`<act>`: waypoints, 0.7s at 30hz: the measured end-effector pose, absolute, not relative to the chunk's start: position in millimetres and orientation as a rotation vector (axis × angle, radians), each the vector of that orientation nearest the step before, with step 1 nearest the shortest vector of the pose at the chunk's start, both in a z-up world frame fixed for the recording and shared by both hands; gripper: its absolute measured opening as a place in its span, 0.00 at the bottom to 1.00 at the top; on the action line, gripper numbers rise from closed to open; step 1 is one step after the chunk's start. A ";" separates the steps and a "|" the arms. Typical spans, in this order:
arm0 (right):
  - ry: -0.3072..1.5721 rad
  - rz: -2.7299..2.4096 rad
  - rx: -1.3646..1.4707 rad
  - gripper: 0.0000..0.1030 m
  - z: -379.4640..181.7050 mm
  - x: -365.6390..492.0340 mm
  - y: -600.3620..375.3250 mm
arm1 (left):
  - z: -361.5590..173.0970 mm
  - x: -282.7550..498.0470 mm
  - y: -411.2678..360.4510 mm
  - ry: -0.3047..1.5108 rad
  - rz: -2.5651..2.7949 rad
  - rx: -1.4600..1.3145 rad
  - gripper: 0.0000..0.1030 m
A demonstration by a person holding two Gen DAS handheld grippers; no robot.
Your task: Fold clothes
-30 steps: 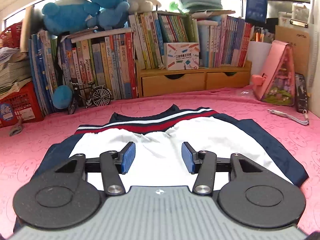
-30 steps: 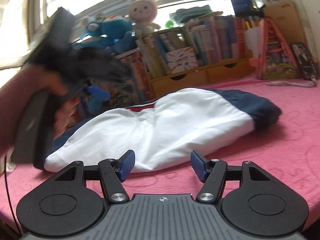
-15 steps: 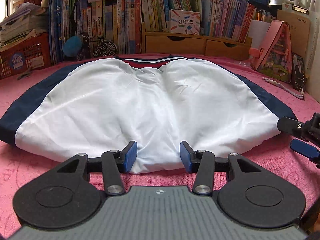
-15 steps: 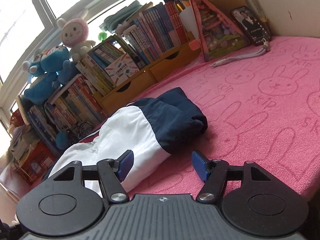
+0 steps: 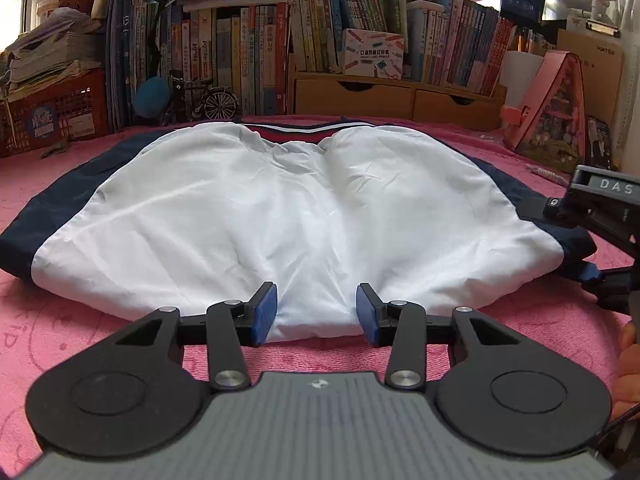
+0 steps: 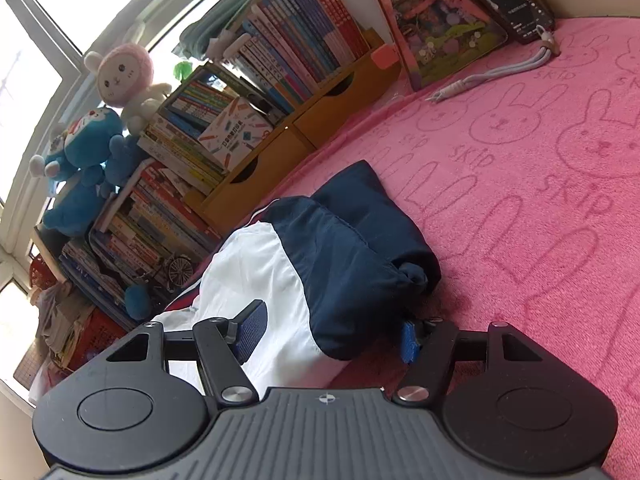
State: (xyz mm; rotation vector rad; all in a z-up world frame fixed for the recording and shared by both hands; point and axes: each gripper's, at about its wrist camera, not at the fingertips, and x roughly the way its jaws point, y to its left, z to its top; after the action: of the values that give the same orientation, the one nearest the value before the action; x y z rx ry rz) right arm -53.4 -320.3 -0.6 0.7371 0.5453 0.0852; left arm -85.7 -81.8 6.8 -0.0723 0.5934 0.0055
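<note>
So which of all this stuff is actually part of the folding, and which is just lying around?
Part of the job:
- white and navy jacket
- left tongs, open at its near hem
- right tongs, open around its navy end

Just lying about:
- books
- plush toys
- white cable
- toy bicycle

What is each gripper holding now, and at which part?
Nothing is held. The left gripper is open at the jacket's white near edge; the right gripper is open around its navy corner.

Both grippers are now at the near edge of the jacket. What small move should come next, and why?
Probably close both. The left gripper is open around the white hem of the jacket, and the right gripper is open around its navy corner. Neither pinches cloth yet, so nothing can be lifted.
</note>
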 end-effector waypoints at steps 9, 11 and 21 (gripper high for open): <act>0.577 0.086 0.749 0.62 -0.8 -33.1 -316.0 | 2.3 -84.7 -79.5 0.560 0.014 -0.086 0.40; 0.598 0.094 0.771 0.54 -1.0 -24.8 -317.1 | 1.3 -85.8 -79.6 0.551 0.015 -0.088 0.40; 0.564 0.316 0.598 0.20 82.8 7.7 -263.9 | 4.8 -87.4 -53.7 0.540 -0.042 -0.279 0.39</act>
State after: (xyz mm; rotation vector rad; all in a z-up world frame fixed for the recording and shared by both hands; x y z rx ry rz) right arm 7.7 -263.9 82.8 0.5976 0.5640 0.3162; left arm -87.4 -53.7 4.8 -0.2792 0.5398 -0.0417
